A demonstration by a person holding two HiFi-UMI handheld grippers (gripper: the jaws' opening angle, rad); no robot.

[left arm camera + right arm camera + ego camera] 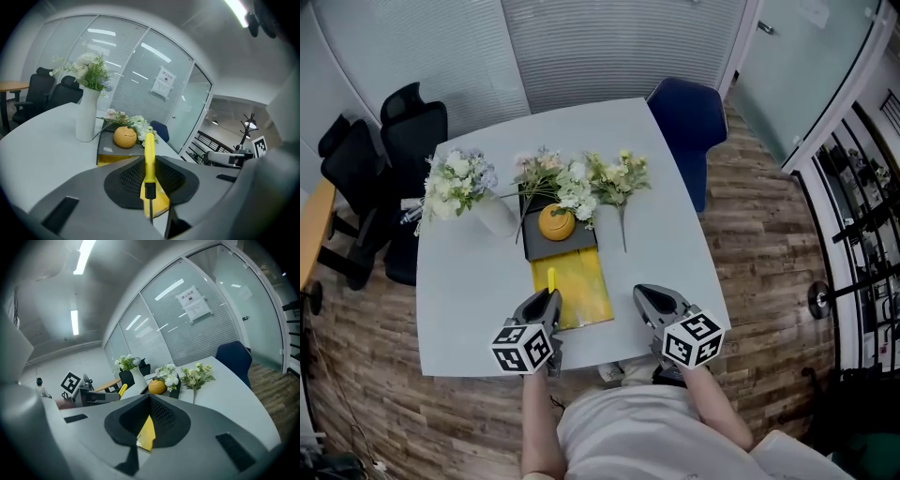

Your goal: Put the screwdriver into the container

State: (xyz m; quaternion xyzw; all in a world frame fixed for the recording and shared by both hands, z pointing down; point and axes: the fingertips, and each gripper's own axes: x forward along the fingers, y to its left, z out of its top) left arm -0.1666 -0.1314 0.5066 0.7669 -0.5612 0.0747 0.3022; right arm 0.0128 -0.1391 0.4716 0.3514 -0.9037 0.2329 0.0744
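A yellow-handled screwdriver (550, 279) is clamped in my left gripper (546, 302), which is shut on it. In the left gripper view the handle (149, 157) points forward past the jaws, and the black collar and metal shaft (150, 211) run back toward the camera. The open yellow container (586, 291) lies on the white table (469, 300), just ahead of and between both grippers. My left gripper hovers at the container's near left edge. My right gripper (654, 300) is to the container's right, jaws together and holding nothing; a strip of the container (147, 432) shows below them.
A dark grey box (567, 242) with an orange ball (556, 222) on top sits behind the container. Loose artificial flowers (581, 183) lie around it, and a white vase of flowers (87, 115) stands to the left. A blue chair (689, 117) and black chairs (384, 141) ring the table.
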